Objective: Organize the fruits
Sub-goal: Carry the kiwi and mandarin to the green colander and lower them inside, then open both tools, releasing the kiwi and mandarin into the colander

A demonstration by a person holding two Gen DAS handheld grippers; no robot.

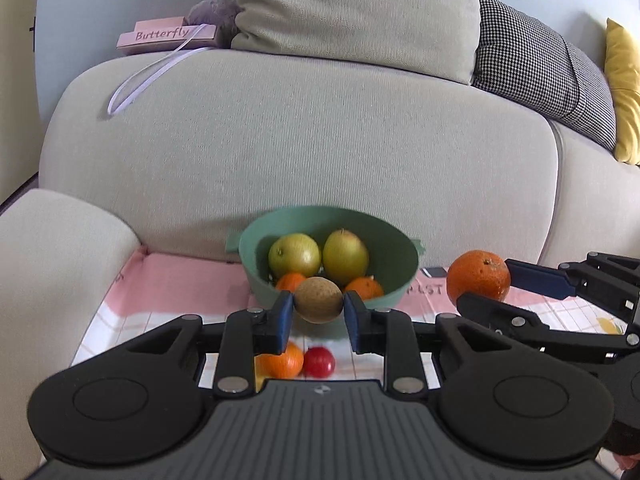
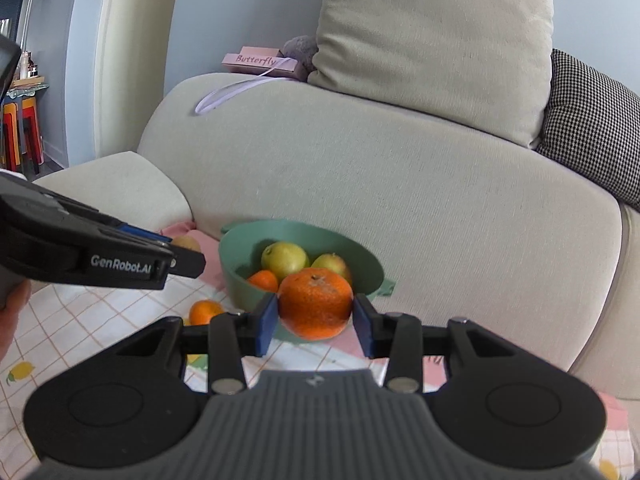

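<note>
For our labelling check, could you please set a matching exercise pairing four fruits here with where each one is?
Things:
1. kiwi
2. big orange
3. two green apples
4. red fruit

Places:
A. on the cloth, beside a small orange
B. in the left gripper
C. in the green bowl
D. in the right gripper

Pairs: 1-B, 2-D, 3-C, 4-A

The left gripper is shut on the kiwi. The right gripper is shut on the big orange. The green bowl also holds small oranges.
</note>
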